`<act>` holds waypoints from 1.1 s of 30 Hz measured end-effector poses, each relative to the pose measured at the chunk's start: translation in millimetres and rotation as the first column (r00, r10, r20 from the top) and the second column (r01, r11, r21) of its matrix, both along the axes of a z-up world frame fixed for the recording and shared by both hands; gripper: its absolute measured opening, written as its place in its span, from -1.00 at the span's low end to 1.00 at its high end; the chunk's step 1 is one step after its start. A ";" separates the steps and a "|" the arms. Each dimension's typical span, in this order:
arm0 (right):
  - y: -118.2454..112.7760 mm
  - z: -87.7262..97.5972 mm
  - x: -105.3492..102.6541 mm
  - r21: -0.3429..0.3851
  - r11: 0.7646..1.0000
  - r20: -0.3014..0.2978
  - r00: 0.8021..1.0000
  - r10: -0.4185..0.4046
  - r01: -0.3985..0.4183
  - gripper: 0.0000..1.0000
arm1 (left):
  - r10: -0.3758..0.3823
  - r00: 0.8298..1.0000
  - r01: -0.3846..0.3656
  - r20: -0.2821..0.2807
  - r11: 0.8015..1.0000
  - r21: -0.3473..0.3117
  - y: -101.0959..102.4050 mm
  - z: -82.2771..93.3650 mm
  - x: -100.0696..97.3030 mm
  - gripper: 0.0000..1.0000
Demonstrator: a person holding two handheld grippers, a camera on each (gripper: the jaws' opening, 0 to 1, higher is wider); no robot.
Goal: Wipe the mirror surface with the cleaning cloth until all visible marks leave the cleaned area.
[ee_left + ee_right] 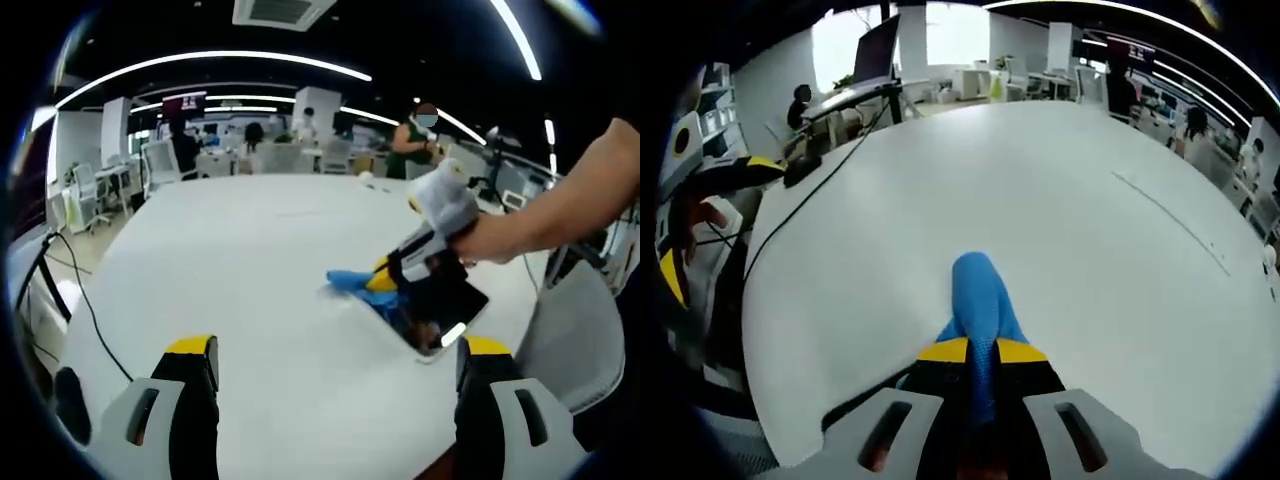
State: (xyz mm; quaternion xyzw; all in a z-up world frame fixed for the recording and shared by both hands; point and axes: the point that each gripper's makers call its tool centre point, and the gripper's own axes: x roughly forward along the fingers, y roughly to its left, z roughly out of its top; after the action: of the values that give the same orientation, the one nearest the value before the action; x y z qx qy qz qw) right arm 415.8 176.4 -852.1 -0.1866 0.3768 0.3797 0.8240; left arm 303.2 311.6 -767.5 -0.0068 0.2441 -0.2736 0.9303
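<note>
A dark rectangular mirror (440, 312) lies flat on the white table (250, 260), right of centre in the left gripper view. A hand brings my right gripper (382, 281) in from the right, its yellow tips at the mirror's far left corner, shut on a blue cleaning cloth (347, 281). My left gripper (338, 350) stands open near the table's front edge, nothing between its fingers. In the right gripper view, my right gripper (981, 351) is shut on the blue cloth (979, 290), which pokes forward over the table (1060, 220). The left gripper's yellow fingertips (758, 163) show at the far left.
A black cable (88, 308) runs across the table's left side and shows again as a cable (810, 195) in the right gripper view. A white chair (570, 335) stands off the table's right edge. Desks, a monitor (876, 48) and people fill the background.
</note>
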 end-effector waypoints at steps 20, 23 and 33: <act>-0.8 -1.7 2.0 0.006 0.999 0.018 0.999 0.041 -0.041 -0.95 | 0.004 1.000 -0.004 0.006 1.000 0.005 -0.9 4.4 -2.4 0.99; -1.1 -1.6 2.2 0.007 0.999 0.017 0.999 0.044 -0.044 -0.95 | 0.005 1.000 -0.005 0.006 1.000 0.007 0.4 4.7 -3.2 0.99; -2.9 -0.7 2.3 -0.003 0.998 0.016 0.998 0.056 -0.056 -0.95 | 0.010 1.000 -0.010 0.009 1.000 0.009 5.7 6.2 -2.9 0.99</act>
State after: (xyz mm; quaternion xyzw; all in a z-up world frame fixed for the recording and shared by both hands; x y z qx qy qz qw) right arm 418.2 173.5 -852.8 -0.2009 0.3654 0.4006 0.8159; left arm 300.3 317.3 -761.3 -0.0026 0.2412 -0.2680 0.9327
